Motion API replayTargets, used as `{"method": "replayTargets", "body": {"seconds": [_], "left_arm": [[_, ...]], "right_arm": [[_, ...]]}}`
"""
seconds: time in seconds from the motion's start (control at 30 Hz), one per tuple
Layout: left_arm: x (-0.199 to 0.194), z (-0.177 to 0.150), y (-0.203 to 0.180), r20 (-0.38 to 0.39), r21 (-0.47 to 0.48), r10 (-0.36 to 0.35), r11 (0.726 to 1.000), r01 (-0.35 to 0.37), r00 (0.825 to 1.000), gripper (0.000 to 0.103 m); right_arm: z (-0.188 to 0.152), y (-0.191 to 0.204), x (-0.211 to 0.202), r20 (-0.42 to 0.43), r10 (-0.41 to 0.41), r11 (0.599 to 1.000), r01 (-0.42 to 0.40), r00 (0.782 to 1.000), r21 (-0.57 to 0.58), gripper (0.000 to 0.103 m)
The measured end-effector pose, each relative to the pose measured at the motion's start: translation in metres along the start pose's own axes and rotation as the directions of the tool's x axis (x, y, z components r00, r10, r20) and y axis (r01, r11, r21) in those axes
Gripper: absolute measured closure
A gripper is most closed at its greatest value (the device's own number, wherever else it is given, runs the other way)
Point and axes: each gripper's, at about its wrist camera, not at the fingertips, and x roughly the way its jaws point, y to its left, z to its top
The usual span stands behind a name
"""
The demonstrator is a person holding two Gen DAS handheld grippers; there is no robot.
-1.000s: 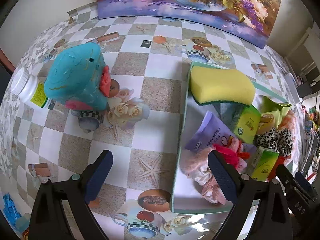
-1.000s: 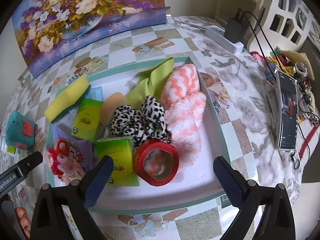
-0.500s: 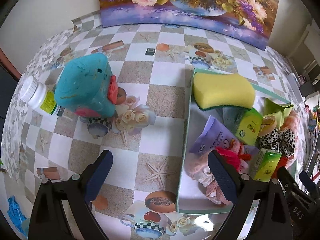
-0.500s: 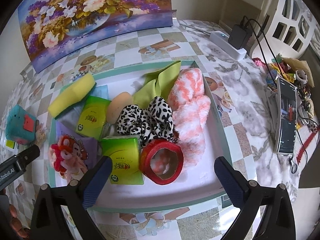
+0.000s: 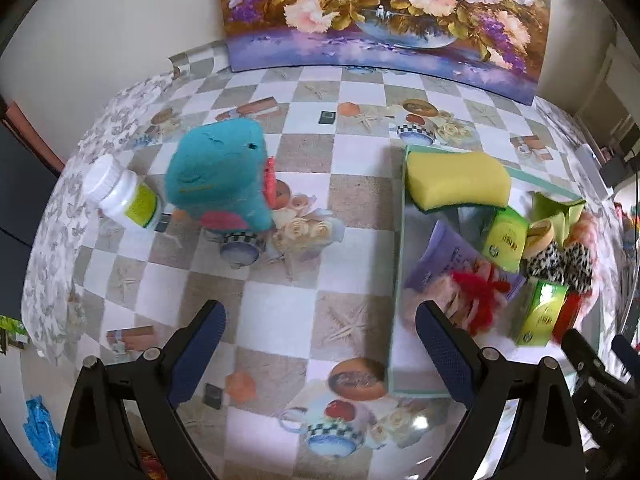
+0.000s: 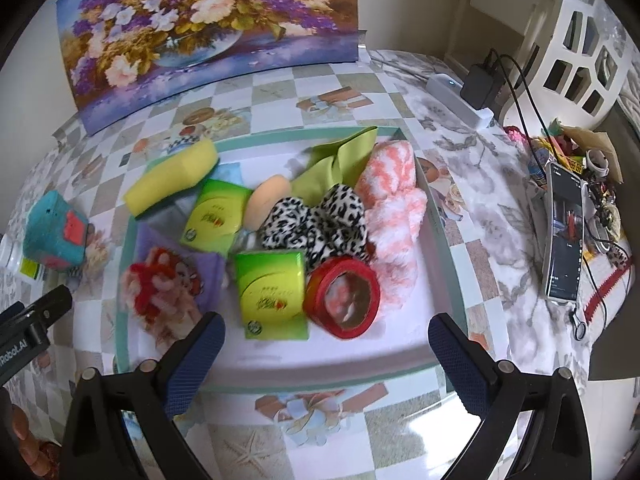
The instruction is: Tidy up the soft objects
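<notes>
Left gripper: we hold its fingers spread wide and empty above the checked table, just left of the tray.
Right gripper: fingers likewise wide apart, gripping nothing — poised over the tray's near rim.
Tray: shallow, green-edged, lying flat on the table.
Tray contents, near row: we see a red ring, a green tissue pack touching it, and a red-and-pink plush on a purple wipes pack.
Tray contents, middle: a leopard-print scrunchie, a second green pack, and a pink-and-white fluffy piece along the right wall.
Tray contents, far row: a yellow sponge and a green cloth.
Outside the tray: a teal plush toy stands on the table well left of the tray — a white bottle lies touching it.
Far edge: a flower painting leans on the wall.
</notes>
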Motion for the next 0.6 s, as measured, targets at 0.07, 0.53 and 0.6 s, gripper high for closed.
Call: {"method": "replayTargets", "body": {"seconds": [0.07, 0.53, 0.6], "left_arm": [[-0.003, -0.007, 0.004, -0.005, 0.007, 0.013, 1.000, -0.013, 1.000, 0.007], [-0.019, -0.045, 0.029, -0.024, -0.002, -0.015, 1.000, 0.015, 1.000, 0.007], [-0.021, -0.047, 0.031, -0.021, -0.006, -0.018, 1.000, 0.018, 1.000, 0.007]], "right_arm": [[-0.004, 0.003, -0.004, 0.003, 0.011, 1.000, -0.011, 1.000, -0.002, 0.000], [-0.033, 0.026, -0.032, 0.049, 0.016, 0.999, -0.014, 0.999, -0.045, 0.000], [-0.035, 0.027, -0.035, 0.053, 0.021, 0.999, -0.019, 0.998, -0.042, 0.000]]}}
